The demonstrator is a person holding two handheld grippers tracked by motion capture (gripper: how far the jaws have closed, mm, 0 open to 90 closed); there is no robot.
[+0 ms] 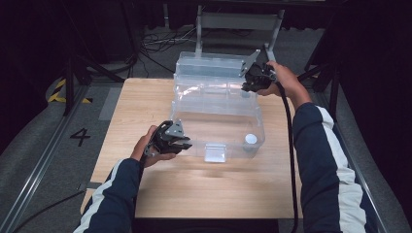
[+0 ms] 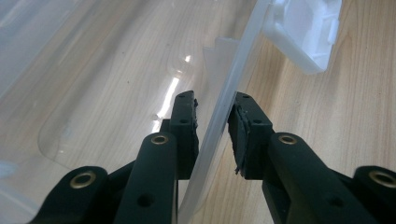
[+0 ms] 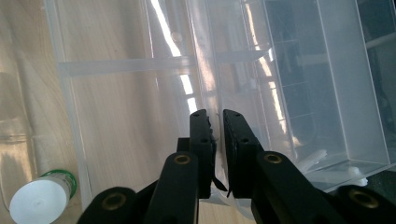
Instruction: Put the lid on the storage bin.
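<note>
— While my left gripper (image 1: 180,143) pinches the box's (image 1: 218,104) near left wall, where does the box run?

— Long axis near to far, mid-table (image 1: 145,102). My right gripper (image 3: 215,122) clamps a far tray wall; its view shows the bottle (image 3: 39,199) inside.

Overall light: dim room, dark surroundings; the wooden table (image 1: 145,107) is the brightest area.
Source: overhead, judging by streaks of glare on the clear plastic box (image 1: 214,104).
Glare: bright white streaks on the box floor in both gripper views.
Sharpness: high view soft and grainy; near jaws slightly blurred.
Shadows: faint, soft.
</note>
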